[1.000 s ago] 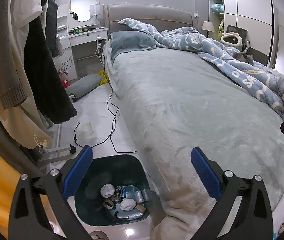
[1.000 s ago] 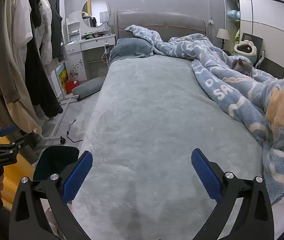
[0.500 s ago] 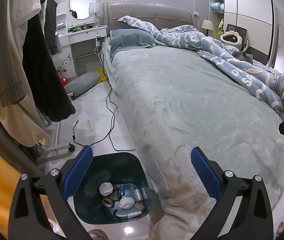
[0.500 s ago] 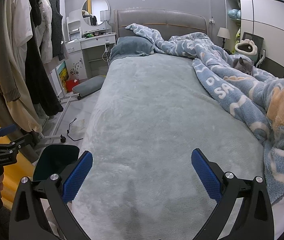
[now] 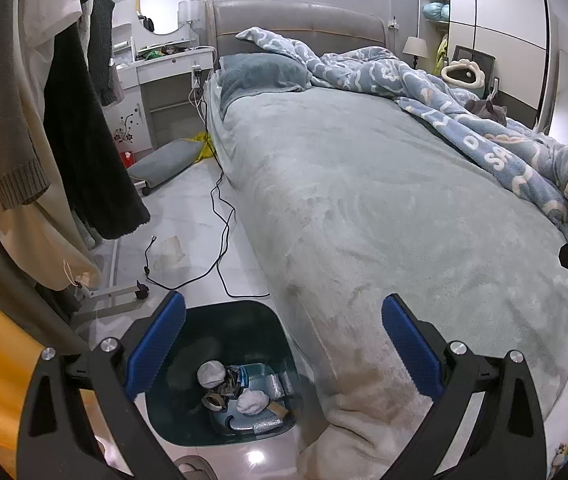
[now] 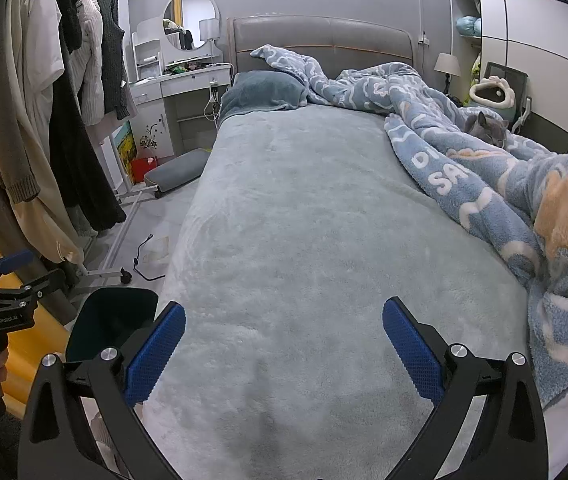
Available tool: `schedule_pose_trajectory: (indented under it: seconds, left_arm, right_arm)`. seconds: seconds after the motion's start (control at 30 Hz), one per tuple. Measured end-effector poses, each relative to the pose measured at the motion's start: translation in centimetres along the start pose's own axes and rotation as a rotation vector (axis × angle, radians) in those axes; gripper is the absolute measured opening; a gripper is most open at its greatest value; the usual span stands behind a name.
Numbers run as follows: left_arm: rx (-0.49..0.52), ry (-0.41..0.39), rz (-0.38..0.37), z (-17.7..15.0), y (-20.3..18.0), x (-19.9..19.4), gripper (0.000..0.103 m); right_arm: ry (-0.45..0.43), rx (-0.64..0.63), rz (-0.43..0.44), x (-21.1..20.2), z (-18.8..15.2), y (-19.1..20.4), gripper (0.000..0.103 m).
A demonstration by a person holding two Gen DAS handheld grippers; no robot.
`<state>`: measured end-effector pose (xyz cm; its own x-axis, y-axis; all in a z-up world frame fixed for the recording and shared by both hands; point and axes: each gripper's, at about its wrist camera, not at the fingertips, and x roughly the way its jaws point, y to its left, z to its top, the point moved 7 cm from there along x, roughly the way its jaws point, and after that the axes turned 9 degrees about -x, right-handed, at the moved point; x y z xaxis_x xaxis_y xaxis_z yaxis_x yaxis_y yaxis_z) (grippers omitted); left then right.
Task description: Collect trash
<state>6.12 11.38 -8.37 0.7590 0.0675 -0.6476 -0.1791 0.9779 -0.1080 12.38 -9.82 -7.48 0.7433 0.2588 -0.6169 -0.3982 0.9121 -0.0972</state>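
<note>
Both grippers — left gripper (image 5: pixel 284 344), right gripper (image 6: pixel 284 344) — are hovering with fingers spread, holding nothing; the trash bin (image 5: pixel 279 328) is sitting beside the bed (image 5: pixel 384 200) — handy for drops.

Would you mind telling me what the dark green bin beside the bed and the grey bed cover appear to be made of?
The bin looks like moulded plastic with a smooth, slightly glossy finish: its walls are thin, even and rounded at the corners, though I cannot be certain. The bed cover looks like soft plush or fleece fabric, matte, with a short pile that shows brushed swirls and shading.
</note>
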Motion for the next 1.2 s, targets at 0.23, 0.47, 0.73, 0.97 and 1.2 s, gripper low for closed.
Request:
schedule_pose_trajectory:
  seconds: [0.23, 0.47, 0.73, 0.97, 1.2]
  left_arm:
    - [-0.001, 0.004, 0.000, -0.1, -0.1, 0.0, 0.100]
    - [-0.002, 0.004, 0.001, -0.1, 0.0, 0.0, 0.100]
    - [-0.001, 0.005, 0.000, 0.0, 0.1, 0.0, 0.100]
    - [0.000, 0.010, 0.003, -0.1, 0.2, 0.1, 0.100]
    - [0.001, 0.024, -0.001, -0.9, 0.5, 0.2, 0.100]
  right_arm:
    - [0.000, 0.000, -0.001, 0.0, 0.0, 0.0, 0.100]
    - [0.000, 0.001, 0.000, 0.0, 0.0, 0.0, 0.100]
    - [0.001, 0.002, 0.000, 0.0, 0.1, -0.1, 0.100]
    - [0.002, 0.002, 0.001, 0.1, 0.0, -0.2, 0.100]
    - [0.001, 0.003, 0.000, 0.1, 0.0, -0.1, 0.100]
